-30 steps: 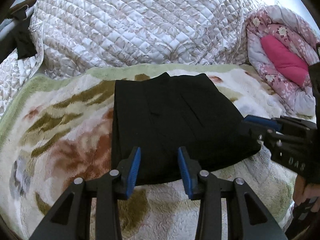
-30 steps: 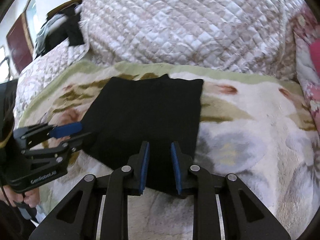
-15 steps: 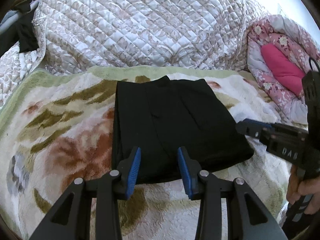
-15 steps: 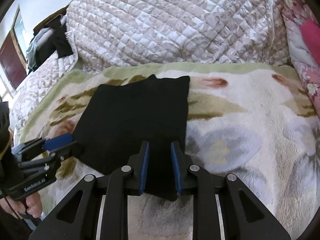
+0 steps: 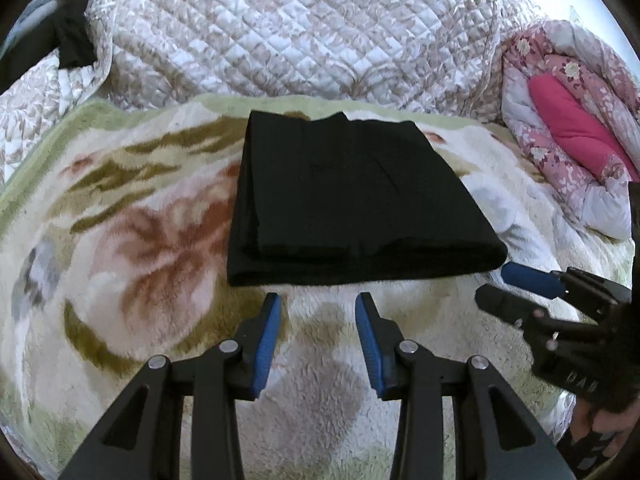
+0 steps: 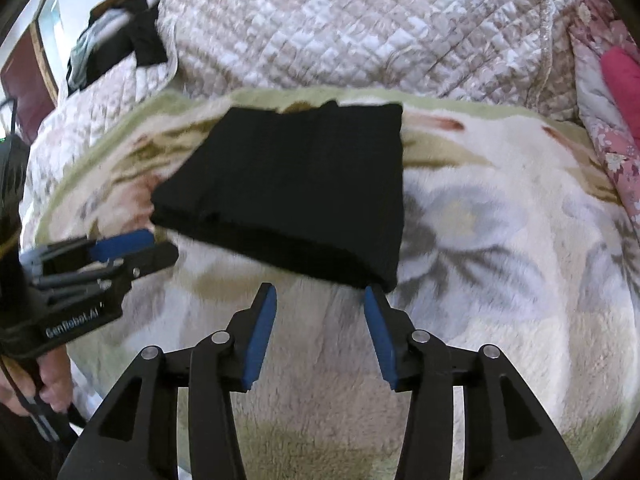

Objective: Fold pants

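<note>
The black pants (image 5: pixel 344 200) lie folded into a flat rectangle on the floral fleece blanket (image 5: pixel 132 240); they also show in the right wrist view (image 6: pixel 296 192). My left gripper (image 5: pixel 318 308) is open and empty, just short of the pants' near edge. My right gripper (image 6: pixel 320 300) is open and empty, just short of the pants' near right corner. Each gripper shows in the other's view: the right one (image 5: pixel 520 292) at the pants' right corner, the left one (image 6: pixel 132 252) at the left corner.
A quilted beige bedspread (image 5: pixel 300 28) is heaped behind the blanket. A pink floral quilt with a magenta pillow (image 5: pixel 572 128) lies at the right. Dark clothes (image 6: pixel 116 44) hang at the far left. The blanket (image 6: pixel 500 240) stretches to the right of the pants.
Both grippers have pulled back off the pants' near edge. The right gripper, narrow on the fabric before, has opened wide and let go. The pants stay folded.
</note>
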Tool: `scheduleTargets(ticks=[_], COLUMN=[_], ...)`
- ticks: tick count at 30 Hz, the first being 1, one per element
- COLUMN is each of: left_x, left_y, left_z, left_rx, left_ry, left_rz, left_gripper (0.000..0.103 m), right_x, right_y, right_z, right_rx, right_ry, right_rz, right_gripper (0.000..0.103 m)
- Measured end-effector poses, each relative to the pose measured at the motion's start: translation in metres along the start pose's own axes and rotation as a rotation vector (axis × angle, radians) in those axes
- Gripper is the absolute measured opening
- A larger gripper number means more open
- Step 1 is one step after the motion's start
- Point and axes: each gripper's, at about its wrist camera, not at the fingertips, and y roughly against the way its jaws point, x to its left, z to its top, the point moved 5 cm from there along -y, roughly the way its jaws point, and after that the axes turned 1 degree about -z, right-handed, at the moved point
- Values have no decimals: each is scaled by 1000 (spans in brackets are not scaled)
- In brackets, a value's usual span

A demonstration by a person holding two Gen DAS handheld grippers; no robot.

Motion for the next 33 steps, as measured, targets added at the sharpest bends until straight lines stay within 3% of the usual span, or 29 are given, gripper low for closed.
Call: scheduleTargets(ticks=[6,13,23,27,29,31,33], left_x=[5,-1,-2,0,-1,-2,-3], left_y=[-11,-14,-13,-1,8,14,14], left_z=[-7,-8,-9,0,7,15,23], left_rx=[41,39,33,0,-45,-87,-105], left_ry=[20,-14,-20,12,7,-3,-3], left_rz=[14,16,21,-17,-19,-19,-28], left_gripper=[41,51,53,53,53,53,53], right_x=[-6,-6,-5,-6,-5,-6,-8], right_y=[-9,-12,-9,12,23,22,10], right_z=[-4,-5,-4,8,17,24,30], right_rx=[30,33,35,-59,-128,-142,-125], right_ry=[-20,-11,-23,-43,-19,-21,-30], right_rz=[-16,-20,-11,33,14,10,3], right_gripper=[48,53,54,54,48,28,24])
